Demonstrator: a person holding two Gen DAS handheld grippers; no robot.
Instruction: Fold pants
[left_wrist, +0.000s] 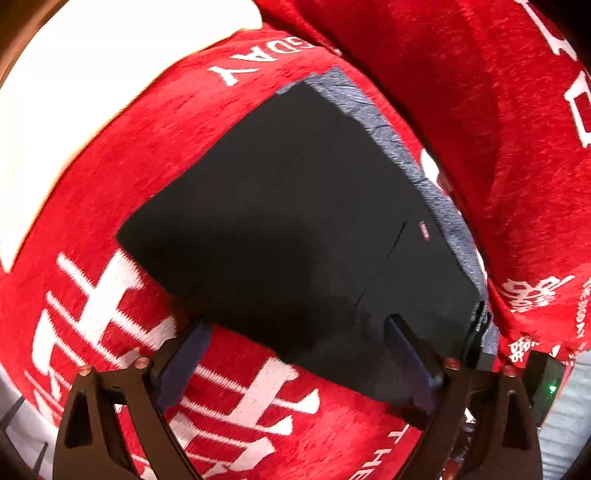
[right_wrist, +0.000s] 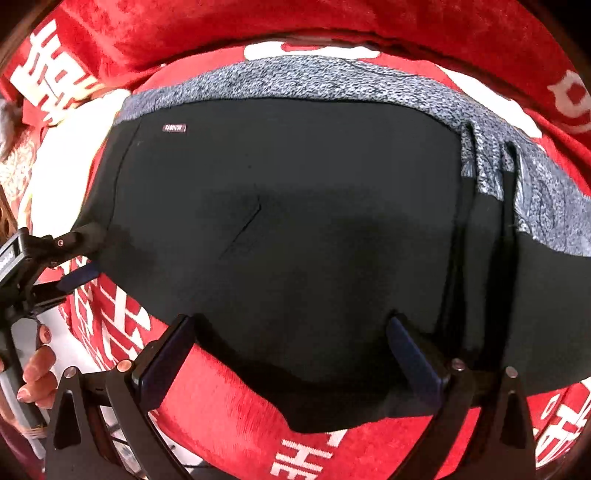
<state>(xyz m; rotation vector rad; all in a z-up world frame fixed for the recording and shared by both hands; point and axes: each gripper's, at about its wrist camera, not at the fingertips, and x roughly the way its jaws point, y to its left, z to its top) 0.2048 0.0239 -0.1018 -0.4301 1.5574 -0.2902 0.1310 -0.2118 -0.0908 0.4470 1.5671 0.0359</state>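
the pants (right_wrist: 288, 221) lie flat on a red blanket (right_wrist: 229, 413), already gathered into a compact black block with stacked layers showing along its right side in the right wrist view, so at least one fold looks done; judging by that shape, the task seems well along, with perhaps a last fold or a smoothing left, though the full length of the garment is out of frame; the cloth is smooth, matte black, with a diagonal pocket slit (right_wrist: 242, 230) and a small woven label (right_wrist: 174, 128) near the top edge; a speckled grey waistband (right_wrist: 295, 83), knit-looking and coarser, runs along the far edge and curls down the right side; the blanket is plush and fuzzy, printed with large white letters and characters, and rucked up in a ridge behind the pants; the right gripper (right_wrist: 291, 332) hovers over the near hem with its jaws spread wide, holding nothing; the left gripper (left_wrist: 295, 332) sits at the block's left corner, jaws likewise apart, one finger (left_wrist: 406, 354) over the black cloth and the other over the blanket; a hand (right_wrist: 37, 373) grips its handle.
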